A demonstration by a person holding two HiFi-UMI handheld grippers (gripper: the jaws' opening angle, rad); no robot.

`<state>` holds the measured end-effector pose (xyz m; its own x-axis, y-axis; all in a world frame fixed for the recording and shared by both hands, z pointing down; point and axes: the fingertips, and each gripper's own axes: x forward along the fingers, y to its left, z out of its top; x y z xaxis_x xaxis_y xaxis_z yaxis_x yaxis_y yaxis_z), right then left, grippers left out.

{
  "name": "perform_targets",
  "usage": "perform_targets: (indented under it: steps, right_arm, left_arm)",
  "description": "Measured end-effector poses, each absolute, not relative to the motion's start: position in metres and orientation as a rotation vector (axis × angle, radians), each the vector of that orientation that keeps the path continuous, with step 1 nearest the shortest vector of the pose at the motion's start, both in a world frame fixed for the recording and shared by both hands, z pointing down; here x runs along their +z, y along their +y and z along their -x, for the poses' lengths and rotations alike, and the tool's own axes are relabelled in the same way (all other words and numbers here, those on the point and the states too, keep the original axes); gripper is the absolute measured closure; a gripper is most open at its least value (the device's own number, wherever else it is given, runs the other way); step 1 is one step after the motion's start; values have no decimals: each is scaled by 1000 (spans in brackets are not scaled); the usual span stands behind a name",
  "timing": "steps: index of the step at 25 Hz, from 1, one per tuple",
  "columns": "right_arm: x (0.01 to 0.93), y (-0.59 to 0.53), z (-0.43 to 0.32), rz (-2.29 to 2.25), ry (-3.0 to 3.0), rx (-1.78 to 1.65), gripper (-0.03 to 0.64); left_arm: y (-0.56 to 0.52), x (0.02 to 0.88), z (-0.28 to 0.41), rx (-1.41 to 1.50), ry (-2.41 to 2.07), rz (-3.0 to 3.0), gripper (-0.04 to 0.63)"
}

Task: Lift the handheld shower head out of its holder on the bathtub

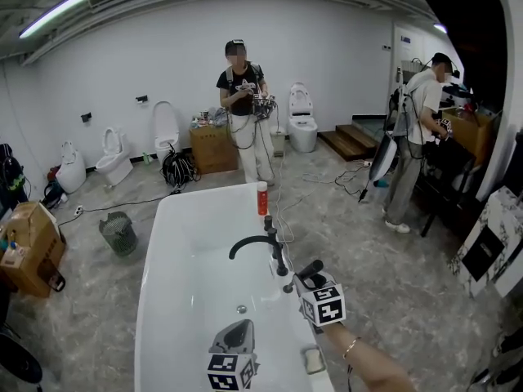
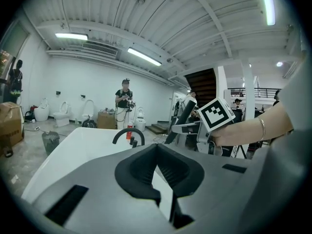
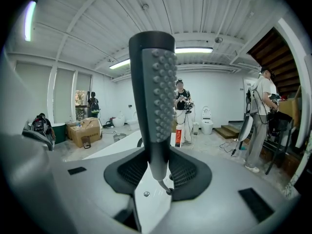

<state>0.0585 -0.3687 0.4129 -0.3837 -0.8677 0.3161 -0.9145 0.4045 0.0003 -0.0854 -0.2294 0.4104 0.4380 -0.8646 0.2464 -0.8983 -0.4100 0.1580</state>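
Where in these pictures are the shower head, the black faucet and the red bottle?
shower head [image 3: 157, 96]: right gripper view, on its studded face.
black faucet [image 1: 249, 241]: head view, on the curved spout.
red bottle [image 1: 262, 199]: head view, on the middle of its body.

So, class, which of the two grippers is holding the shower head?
The right gripper, its jaws clamped on the grey studded shower head; the left gripper has nothing between its jaws.
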Motion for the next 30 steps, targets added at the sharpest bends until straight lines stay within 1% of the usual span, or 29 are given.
perform_targets:
  steps: [12, 30]
  right_arm:
    - [409, -352, -58, -1579, -2379, 276, 480]
    - [416, -366, -54, -1563, -2387, 279, 482]
  left_arm:
    - [-215, 398, 88, 163, -1521, -2447, 575]
    - [-228, 409, 90, 176, -1523, -2430, 575]
